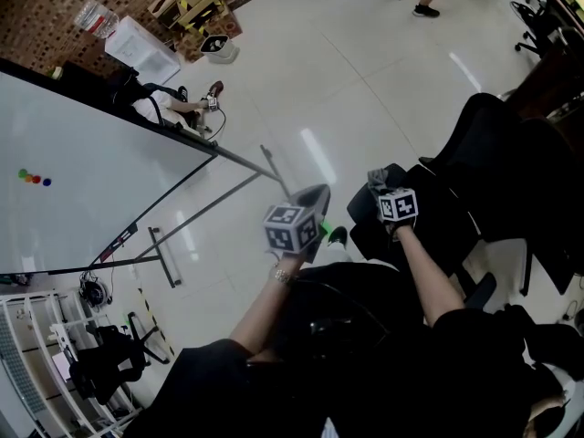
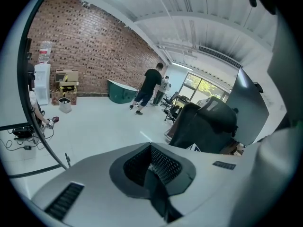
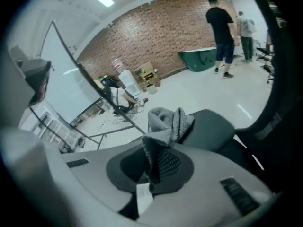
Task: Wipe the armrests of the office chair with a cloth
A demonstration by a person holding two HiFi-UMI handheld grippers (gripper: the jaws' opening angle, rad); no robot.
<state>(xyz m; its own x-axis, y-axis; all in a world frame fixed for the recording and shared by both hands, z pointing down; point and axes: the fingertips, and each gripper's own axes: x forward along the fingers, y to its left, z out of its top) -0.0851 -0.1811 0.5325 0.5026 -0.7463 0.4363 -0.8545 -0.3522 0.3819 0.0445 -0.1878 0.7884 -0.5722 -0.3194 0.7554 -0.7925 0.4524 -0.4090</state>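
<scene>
My right gripper [image 1: 381, 186] [image 3: 158, 163] is shut on a grey cloth [image 1: 376, 178] [image 3: 166, 123], which bunches up above the jaws. Just beyond the cloth lies the dark grey armrest pad [image 3: 214, 126] of the black office chair [image 1: 497, 176]; I cannot tell whether the cloth touches it. My left gripper [image 1: 313, 199] [image 2: 156, 171] is shut with nothing in it. It hangs over the floor to the left of the chair, pointing towards a black chair back [image 2: 204, 126].
A whiteboard [image 1: 87, 176] on a metal floor stand [image 1: 169, 263] fills the left side. Cardboard boxes [image 1: 187, 3] and a water dispenser [image 2: 42, 82] stand by the brick wall. Two people [image 3: 221, 30] stand far off. A wire shelf [image 1: 46, 363] is at the lower left.
</scene>
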